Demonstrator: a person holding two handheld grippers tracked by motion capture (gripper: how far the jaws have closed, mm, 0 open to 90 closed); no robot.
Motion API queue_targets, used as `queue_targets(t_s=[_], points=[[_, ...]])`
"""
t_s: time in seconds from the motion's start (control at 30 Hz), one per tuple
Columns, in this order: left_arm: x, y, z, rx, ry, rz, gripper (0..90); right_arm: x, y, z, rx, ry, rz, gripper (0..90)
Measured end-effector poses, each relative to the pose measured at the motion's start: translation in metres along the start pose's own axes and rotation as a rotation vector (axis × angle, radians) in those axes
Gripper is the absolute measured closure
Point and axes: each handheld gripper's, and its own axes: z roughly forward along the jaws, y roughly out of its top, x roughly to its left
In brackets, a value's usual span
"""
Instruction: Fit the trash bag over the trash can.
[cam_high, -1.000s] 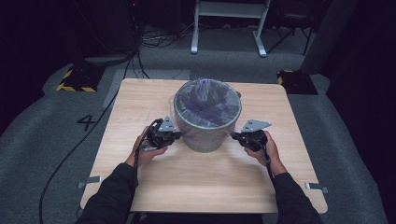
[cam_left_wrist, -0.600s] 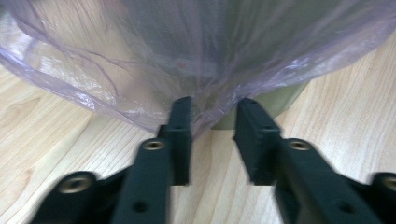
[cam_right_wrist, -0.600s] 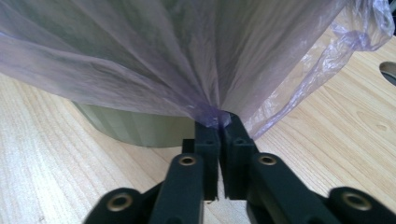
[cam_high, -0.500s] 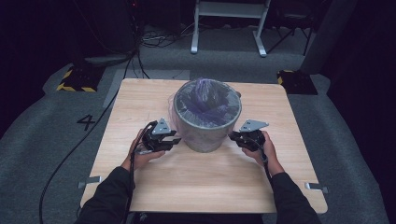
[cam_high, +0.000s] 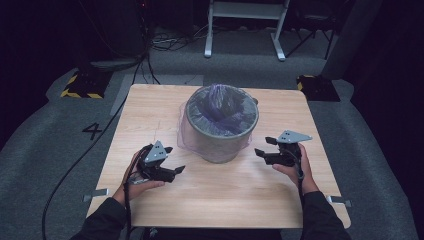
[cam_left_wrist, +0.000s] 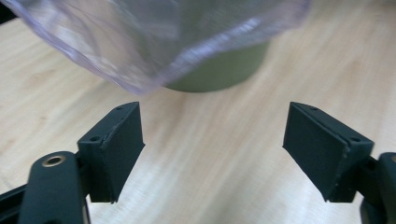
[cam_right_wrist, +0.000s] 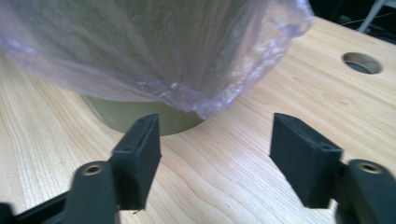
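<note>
A grey-green round bin (cam_high: 220, 145) stands in the middle of the wooden table (cam_high: 150, 105). A thin purple see-through bag (cam_high: 220, 102) lines it and hangs over its rim. My left gripper (cam_high: 175, 160) hovers off the bin's left side and my right gripper (cam_high: 262, 146) off its right side, both apart from it. Both pairs of jaws have just been opening, and nothing is between them. In the left gripper view the left gripper (cam_left_wrist: 212, 149) faces the bag's hem (cam_left_wrist: 154, 42) and the bin's base (cam_left_wrist: 219, 74). The right gripper (cam_right_wrist: 215, 158) faces the bag (cam_right_wrist: 154, 51) over the bin (cam_right_wrist: 135, 116).
A round hole (cam_right_wrist: 362, 63) is cut in the tabletop beyond the bin. A cable (cam_high: 75, 165) trails off the table's left side to the grey floor. A metal frame (cam_high: 245, 25) and yellow-black striped blocks (cam_high: 80, 85) stand behind the table.
Both grippers were shut at the bin's sides, at the bag's hanging edge. They have opened and drawn outward and back from the bin; the bag's edge hangs free.
</note>
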Motion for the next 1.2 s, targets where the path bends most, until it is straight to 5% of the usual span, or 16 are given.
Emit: queue_targets(t_s=[0.4, 0.73, 1.0, 1.2], points=[[-0.009, -0.035, 0.004, 0.097, -0.056, -0.048, 16.1, 0.001, 0.007, -0.025, -0.093, 0.007, 0.002, 23.1], [-0.005, -0.047, 0.002, 0.144, -0.018, -0.104, 17.6, 0.013, 0.024, -0.042, -0.129, -0.07, -0.062, 19.7], [-0.006, -0.057, 0.0, 0.196, 0.013, -0.095, 16.1, 0.016, 0.043, -0.05, -0.187, -0.075, -0.074, 19.6], [-0.005, -0.061, -0.001, 0.19, 0.014, -0.103, 15.7, 0.016, 0.052, -0.05, -0.212, -0.083, -0.067, 18.9]])
